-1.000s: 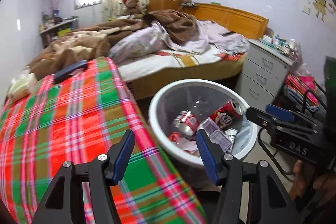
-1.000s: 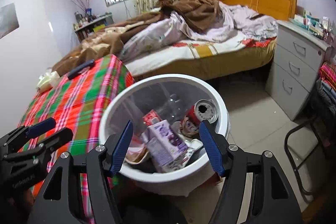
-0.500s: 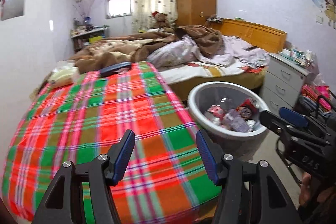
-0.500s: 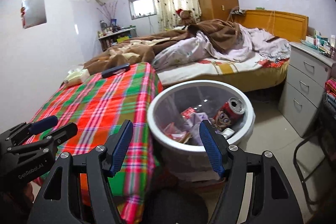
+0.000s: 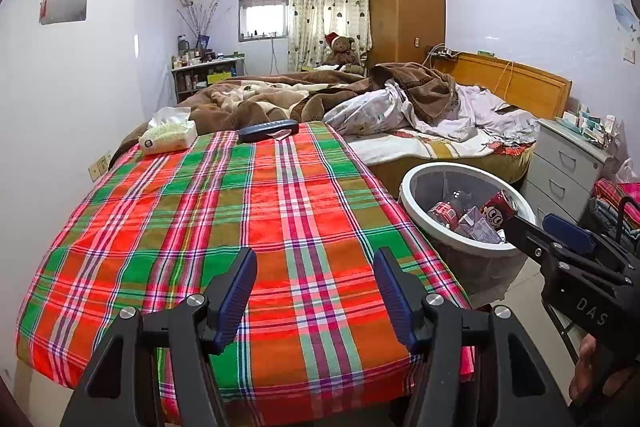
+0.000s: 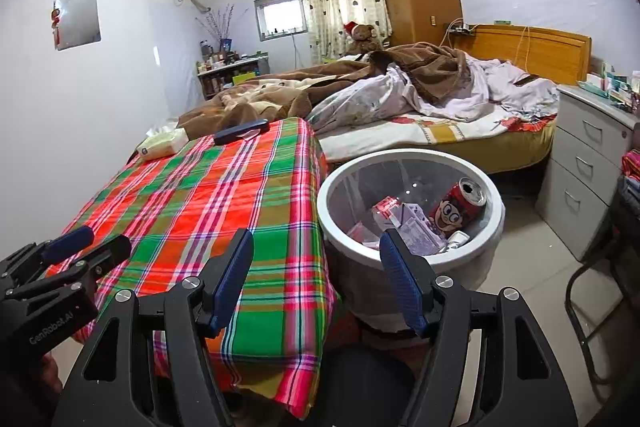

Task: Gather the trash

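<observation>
Left wrist view. Left gripper [image 5: 316, 287] hung over the near edge of the plaid-covered surface [image 5: 224, 227], its blue fingers [image 5: 240, 283] parted moderately wide with nothing between them. Right gripper [image 5: 560, 231] reached in from the right edge, just beside the white trash bin [image 5: 416, 211]; fingers seen side-on and apart, with nothing visible between them. Inside the bin: a red cartoon can [image 5: 498, 209], a purple carton [image 5: 476, 227] and other wrappers, so by the look of it most of the collecting was done. On the surface only a tissue pack [image 5: 168, 137] at the far left and a dark flat case [image 5: 268, 129] at the far edge, with a small scrap of paper [image 5: 280, 135] tucked against it, hard to make out. Possibly the last piece of trash, possibly not.

Right wrist view. Right gripper [image 6: 316, 273] pointed between the surface [image 6: 200, 211] and the trash bin [image 6: 332, 223], blue fingers [image 6: 400, 275] spread fairly wide and empty. Left gripper [image 6: 86, 247] showed at the near left, fingers a little apart, holding nothing. Bin contents clearer here: red cartoon can [image 6: 460, 209] leaning on the far right wall, purple carton [image 6: 416, 231] in the middle, a red wrapper beside it. Bottom of the bin hidden under the pile; near wall partly blocked by the right finger. Floor near the bin largely cut off by the gripper bodies, so any trash lying there could not be told. Judged: little or nothing left on the surface beyond that scrap by the case.
</observation>
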Demonstrator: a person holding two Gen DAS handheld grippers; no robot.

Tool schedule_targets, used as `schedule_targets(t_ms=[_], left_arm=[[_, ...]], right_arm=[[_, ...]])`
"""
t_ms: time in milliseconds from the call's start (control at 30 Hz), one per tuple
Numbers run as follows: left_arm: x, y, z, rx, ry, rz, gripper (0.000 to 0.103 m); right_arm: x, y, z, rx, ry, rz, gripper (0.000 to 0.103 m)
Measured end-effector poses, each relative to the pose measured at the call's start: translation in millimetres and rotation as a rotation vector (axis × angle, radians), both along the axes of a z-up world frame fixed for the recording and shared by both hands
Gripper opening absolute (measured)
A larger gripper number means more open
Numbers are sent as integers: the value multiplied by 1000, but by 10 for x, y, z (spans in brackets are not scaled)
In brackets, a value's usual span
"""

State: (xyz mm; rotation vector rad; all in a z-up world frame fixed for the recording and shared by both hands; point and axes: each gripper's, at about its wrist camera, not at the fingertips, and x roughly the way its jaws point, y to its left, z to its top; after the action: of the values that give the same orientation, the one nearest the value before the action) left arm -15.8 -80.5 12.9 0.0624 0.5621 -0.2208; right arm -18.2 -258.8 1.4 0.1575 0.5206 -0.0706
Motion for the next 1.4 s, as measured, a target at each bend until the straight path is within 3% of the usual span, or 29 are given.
schedule_targets(t_ms=[1400], left_arm=[[-122,-32,26,-2,-17,-21,60]], right_arm=[[-144,13,76,0,-20,-53,67]])
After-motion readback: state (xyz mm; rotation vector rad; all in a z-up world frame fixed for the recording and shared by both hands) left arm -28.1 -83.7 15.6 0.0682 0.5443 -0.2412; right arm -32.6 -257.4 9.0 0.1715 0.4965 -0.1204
